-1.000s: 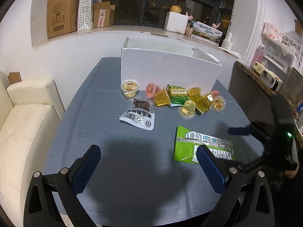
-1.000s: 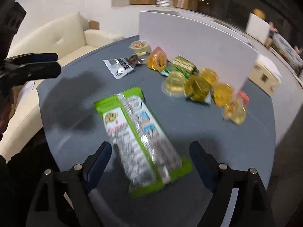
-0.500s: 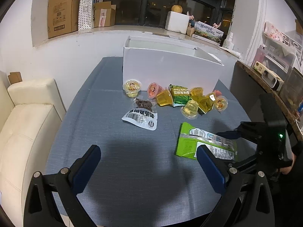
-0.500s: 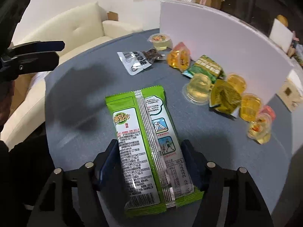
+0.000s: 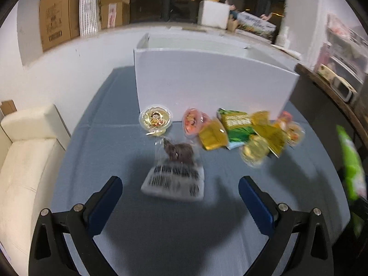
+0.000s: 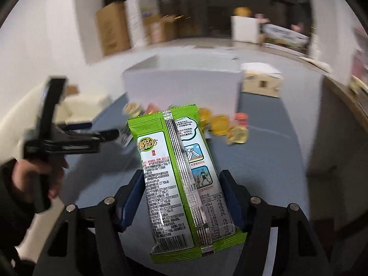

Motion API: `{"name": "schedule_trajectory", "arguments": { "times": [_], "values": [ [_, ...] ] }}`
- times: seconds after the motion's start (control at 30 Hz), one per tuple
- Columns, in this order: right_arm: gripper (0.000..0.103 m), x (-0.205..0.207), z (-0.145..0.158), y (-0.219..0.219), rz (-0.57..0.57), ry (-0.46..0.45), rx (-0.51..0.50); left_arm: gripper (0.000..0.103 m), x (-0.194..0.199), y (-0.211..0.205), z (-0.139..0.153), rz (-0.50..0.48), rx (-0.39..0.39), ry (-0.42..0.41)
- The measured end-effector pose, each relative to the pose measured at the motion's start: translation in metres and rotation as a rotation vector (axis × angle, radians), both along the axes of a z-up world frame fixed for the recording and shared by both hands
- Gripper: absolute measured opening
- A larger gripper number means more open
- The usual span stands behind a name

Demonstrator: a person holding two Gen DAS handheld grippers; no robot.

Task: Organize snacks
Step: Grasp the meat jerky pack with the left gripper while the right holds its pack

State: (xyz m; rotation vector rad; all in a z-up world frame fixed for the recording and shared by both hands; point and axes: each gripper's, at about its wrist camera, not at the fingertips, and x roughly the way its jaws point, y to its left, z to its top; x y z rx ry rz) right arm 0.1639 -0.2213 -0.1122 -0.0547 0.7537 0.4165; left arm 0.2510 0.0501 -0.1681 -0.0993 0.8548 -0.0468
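Your left gripper [image 5: 180,189] hung with its jaws apart and empty over the barcode packet [image 5: 174,172], which lay on the bench [image 5: 96,138] with the jelly cups [image 5: 156,120] from 11 to 1 o'clock. Your right gripper [image 6: 178,197] had its jaws clamped on the green packet [image 6: 179,168], lifted clear. Judging by this, the white box [image 5: 207,82] at 12 o'clock had taken in little that showed; nearly all the sorting was left.

Snack pile [image 5: 250,133] blurred — green packet [image 5: 352,161] cut off by edge.

Green and white printed snack packet [image 6: 181,172]; blue-grey desk [image 5: 110,138]; white box [image 5: 207,85]; yellow and orange jelly cups [image 5: 255,148]; blue-padded black claw [image 5: 180,195].
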Motion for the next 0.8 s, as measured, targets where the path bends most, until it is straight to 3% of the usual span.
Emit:
{"name": "schedule_trajectory", "arguments": {
  "times": [0.2, 0.3, 0.4, 0.43, 0.6, 0.67, 0.8],
  "values": [
    [0.070, 0.002, 0.001, 0.007, 0.002, 0.013, 0.006, 0.101, 0.048, -0.005, -0.027, 0.018, 0.029, 0.073],
    [0.070, 0.007, -0.001, 0.010, 0.009, 0.014, -0.001, 0.094, 0.057, -0.001, -0.033, 0.047, 0.047, 0.078],
    [0.070, 0.009, -0.006, 0.011, 0.006, 0.023, -0.006, 0.077, 0.055, -0.002, -0.032, 0.059, 0.086, 0.064],
    [0.070, 0.009, -0.006, 0.012, 0.005, 0.024, -0.007, 0.060, 0.052, 0.000, -0.031, 0.058, 0.081, 0.054],
    [0.070, 0.013, -0.011, 0.017, 0.013, 0.032, -0.005, 0.052, 0.040, 0.002, -0.029, 0.021, 0.068, 0.026],
    [0.070, 0.013, -0.012, 0.017, 0.021, 0.030, -0.005, 0.043, 0.035, 0.002, -0.022, 0.012, 0.045, 0.004],
    [0.070, 0.014, -0.011, 0.016, 0.018, 0.026, -0.002, 0.039, 0.025, 0.004, -0.010, -0.019, -0.045, 0.005]
  ]
}}
